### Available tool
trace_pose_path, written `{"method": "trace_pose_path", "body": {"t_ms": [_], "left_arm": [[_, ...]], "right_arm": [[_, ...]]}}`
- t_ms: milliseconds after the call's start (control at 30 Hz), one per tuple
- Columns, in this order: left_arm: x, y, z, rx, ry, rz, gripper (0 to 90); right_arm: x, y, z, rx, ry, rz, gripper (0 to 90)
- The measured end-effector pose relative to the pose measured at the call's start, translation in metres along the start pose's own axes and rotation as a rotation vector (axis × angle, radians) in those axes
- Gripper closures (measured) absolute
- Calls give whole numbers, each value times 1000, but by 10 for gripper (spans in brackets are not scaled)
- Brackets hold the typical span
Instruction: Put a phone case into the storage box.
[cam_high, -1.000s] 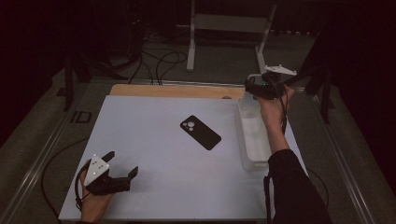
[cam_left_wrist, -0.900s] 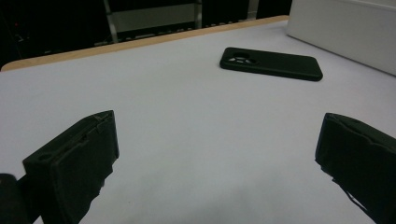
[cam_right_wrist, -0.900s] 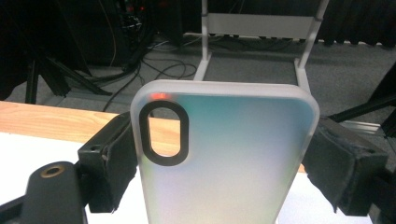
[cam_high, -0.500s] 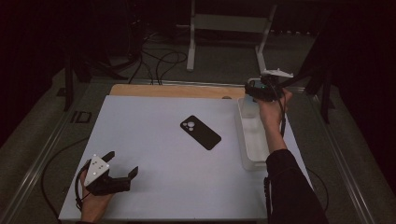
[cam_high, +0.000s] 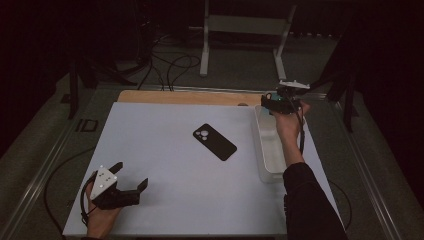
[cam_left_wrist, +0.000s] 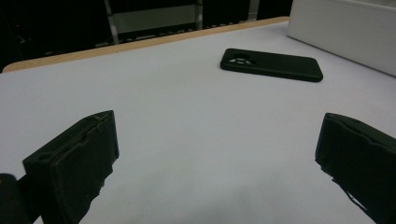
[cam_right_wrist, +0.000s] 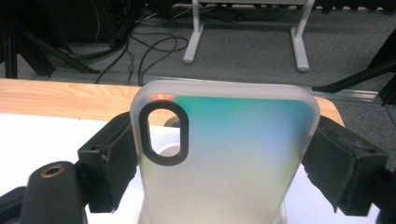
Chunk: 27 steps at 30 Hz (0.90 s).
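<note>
Right gripper (cam_right_wrist: 224, 158) fingers pinch case (cam_right_wrist: 224, 154) by its edges over bin (cam_high: 270, 150); thin grip, could slip. Left gripper (cam_high: 131, 187) fingers spread, idle.

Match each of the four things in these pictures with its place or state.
Things:
1. black phone case
2. translucent phone case
3. left gripper
4. white bin

Places or states:
A. open, near the table's front left corner
B. along the table's right edge
C. flat at the table's middle
D. clamped between the right gripper's fingers

Pairs: 1-C, 2-D, 3-A, 4-B
</note>
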<state>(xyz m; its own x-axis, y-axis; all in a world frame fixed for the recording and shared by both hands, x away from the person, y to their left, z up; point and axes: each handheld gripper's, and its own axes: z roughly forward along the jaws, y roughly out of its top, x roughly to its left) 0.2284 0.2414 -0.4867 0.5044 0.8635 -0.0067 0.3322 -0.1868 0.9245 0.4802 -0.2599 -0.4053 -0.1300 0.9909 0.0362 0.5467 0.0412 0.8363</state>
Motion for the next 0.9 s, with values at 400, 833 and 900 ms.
{"method": "trace_pose_path", "body": {"t_ms": [400,833,900], "left_arm": [[0,0,0,1,-1,1,1],[0,0,0,1,-3,1,1],[0,0,0,1,-3,0,1]], "right_arm": [[3,-8,9,38,-8,4,167],[5,-14,22,65,-41,-8,167],[5,-14,23,70,-47,-14,166]]}}
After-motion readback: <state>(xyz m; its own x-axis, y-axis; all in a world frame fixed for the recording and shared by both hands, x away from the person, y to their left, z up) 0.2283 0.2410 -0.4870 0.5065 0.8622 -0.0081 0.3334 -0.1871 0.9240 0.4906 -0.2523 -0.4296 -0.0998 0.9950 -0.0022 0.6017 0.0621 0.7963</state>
